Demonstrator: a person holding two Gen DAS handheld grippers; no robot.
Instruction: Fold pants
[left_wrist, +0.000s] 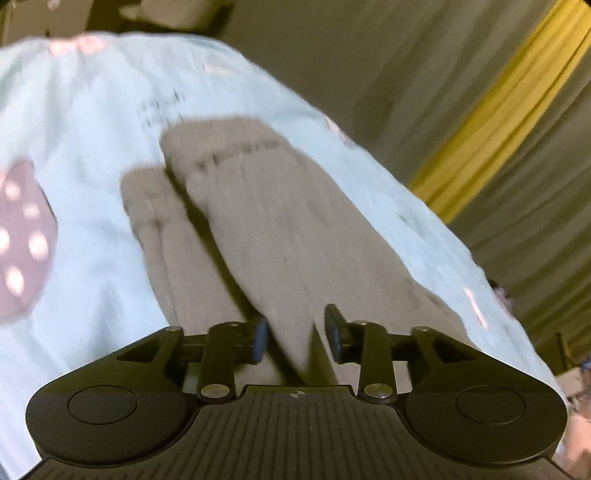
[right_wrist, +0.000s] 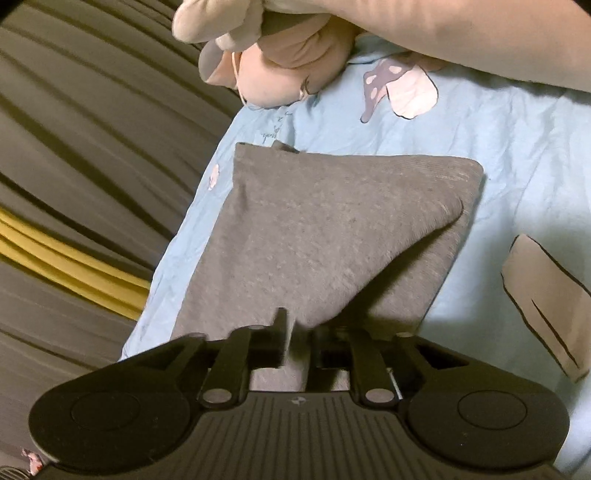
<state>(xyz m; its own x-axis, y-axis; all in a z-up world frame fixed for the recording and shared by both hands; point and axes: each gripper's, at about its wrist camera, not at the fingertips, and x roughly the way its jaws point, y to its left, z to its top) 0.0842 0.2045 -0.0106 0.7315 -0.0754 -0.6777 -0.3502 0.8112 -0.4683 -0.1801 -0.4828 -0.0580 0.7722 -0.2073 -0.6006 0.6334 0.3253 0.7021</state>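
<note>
Left wrist view: left gripper (left_wrist: 295, 334) nearest, jaws parted moderately, a ridge of the grey-brown pants (left_wrist: 266, 221) running between them; whether the pads press the cloth, cannot tell. Frame blurred. Pants lie on a pale blue bedsheet (left_wrist: 85, 122) printed with a pink mushroom (left_wrist: 22, 236).

Right wrist view: right gripper (right_wrist: 301, 332) nearest, jaws narrow and pinching a lifted fold of the pants (right_wrist: 325, 229), folded roughly square on the bedsheet (right_wrist: 517, 155). Plush toy (right_wrist: 291, 70) beyond.
</note>
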